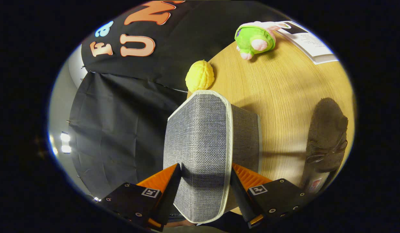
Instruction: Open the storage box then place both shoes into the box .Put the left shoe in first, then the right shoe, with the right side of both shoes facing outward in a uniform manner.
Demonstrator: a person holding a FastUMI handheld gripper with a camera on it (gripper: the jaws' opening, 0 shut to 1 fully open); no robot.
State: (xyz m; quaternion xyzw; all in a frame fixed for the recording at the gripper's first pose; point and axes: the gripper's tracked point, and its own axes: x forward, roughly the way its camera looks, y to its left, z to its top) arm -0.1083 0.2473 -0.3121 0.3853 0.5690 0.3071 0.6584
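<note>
Where the two fingers reach forward, the gripper [204,171] is pinching the grey fabric lid [200,142] of the storage box [245,136], one finger pressed on each side of the panel. The lid has pale piping along its edge and stands up between the fingers; its lower end runs down past the fingertips and is cut off from sight. Behind the lid only one grey side wall of the box can be seen. The inside of the box is hidden by the lid, so its contents cannot be told.

The box sits on a round wooden table [284,94]. Off to the side of the box, well apart from it, lies a dark fuzzy shoe [326,136]; its near end is cropped and blurred, and which foot it belongs to cannot be told. Something with a white and red tag lies beside that near end, too small to make out.

Just beyond the lid's top edge, at the table's rim, sits a yellow knobbly ball [200,76]. Further on is a green and pink soft toy [255,38], and near it a white printed sheet [311,42], partly cut off. A black cloth wall [122,123] hangs past the table edge, with bright lights [64,142] at its far side.
</note>
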